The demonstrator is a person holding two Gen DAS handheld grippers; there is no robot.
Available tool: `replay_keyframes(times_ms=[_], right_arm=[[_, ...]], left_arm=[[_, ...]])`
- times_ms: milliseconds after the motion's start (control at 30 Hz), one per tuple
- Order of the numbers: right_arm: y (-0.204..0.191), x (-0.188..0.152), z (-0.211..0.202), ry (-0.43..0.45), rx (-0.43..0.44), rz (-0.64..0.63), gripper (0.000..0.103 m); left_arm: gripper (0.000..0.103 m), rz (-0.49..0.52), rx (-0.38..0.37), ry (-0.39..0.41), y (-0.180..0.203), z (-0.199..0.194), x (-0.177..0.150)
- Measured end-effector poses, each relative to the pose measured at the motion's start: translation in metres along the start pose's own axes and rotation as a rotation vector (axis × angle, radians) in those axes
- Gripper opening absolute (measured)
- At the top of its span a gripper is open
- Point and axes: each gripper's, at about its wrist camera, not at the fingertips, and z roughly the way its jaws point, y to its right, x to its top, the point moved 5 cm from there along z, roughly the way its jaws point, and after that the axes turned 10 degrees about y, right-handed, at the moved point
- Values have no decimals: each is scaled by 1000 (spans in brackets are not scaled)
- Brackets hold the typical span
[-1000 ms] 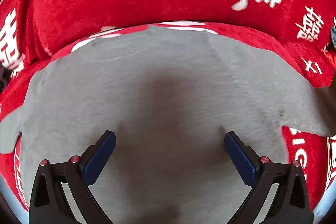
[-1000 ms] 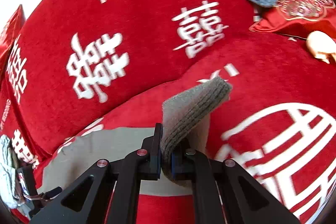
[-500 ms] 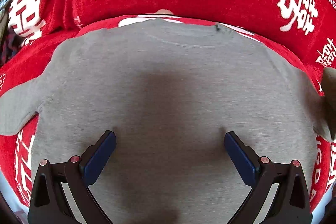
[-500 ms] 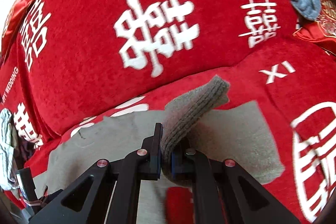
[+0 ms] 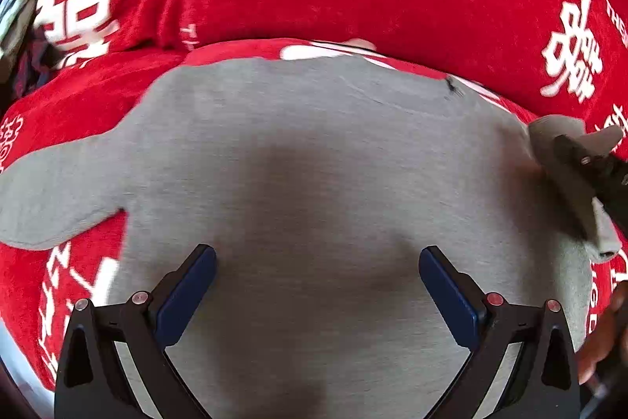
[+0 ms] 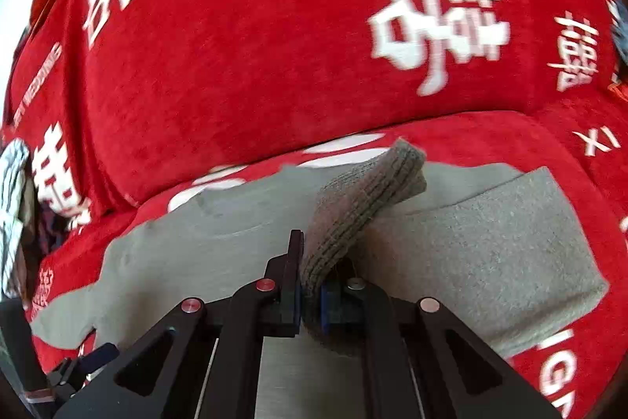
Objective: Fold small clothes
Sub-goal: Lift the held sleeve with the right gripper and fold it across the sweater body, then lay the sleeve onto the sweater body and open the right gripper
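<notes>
A small grey sweatshirt (image 5: 314, 160) lies flat on a red cushioned seat, neckline away from me, its left sleeve (image 5: 51, 199) spread out. My left gripper (image 5: 317, 281) is open and empty, low over the shirt's lower body. My right gripper (image 6: 310, 297) is shut on the ribbed cuff (image 6: 365, 199) of the right sleeve (image 6: 490, 254), which is doubled inward over the shirt body. In the left wrist view the right gripper (image 5: 588, 167) shows at the right edge holding that sleeve.
The seat (image 6: 569, 152) and backrest (image 6: 274, 46) are red plush with white characters and lettering. A pile of clothes (image 5: 19, 10) sits at the far left, and another grey garment (image 6: 622, 26) at the far right edge. A hand (image 5: 600, 340) shows at lower right.
My right gripper has carried the sleeve cuff leftward, over the shirt body, so the sleeve now folds inward. My left gripper has shifted right over the shirt, still open.
</notes>
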Motion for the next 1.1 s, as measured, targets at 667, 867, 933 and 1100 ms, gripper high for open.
replay_keyframes(times_ms=[667, 867, 933, 1100], right_arm=[[-154, -70, 13, -107, 201, -227, 7], [-169, -81, 12, -129, 232, -250, 7], [-174, -86, 16, -141, 234, -255, 7], [-184, -95, 19, -158, 242, -275, 7]], left_arm=[[103, -157, 12, 67, -101, -33, -11], [103, -189, 33, 75, -124, -39, -17], [103, -203, 37, 71, -129, -38, -17], [103, -218, 52, 69, -136, -38, -19]])
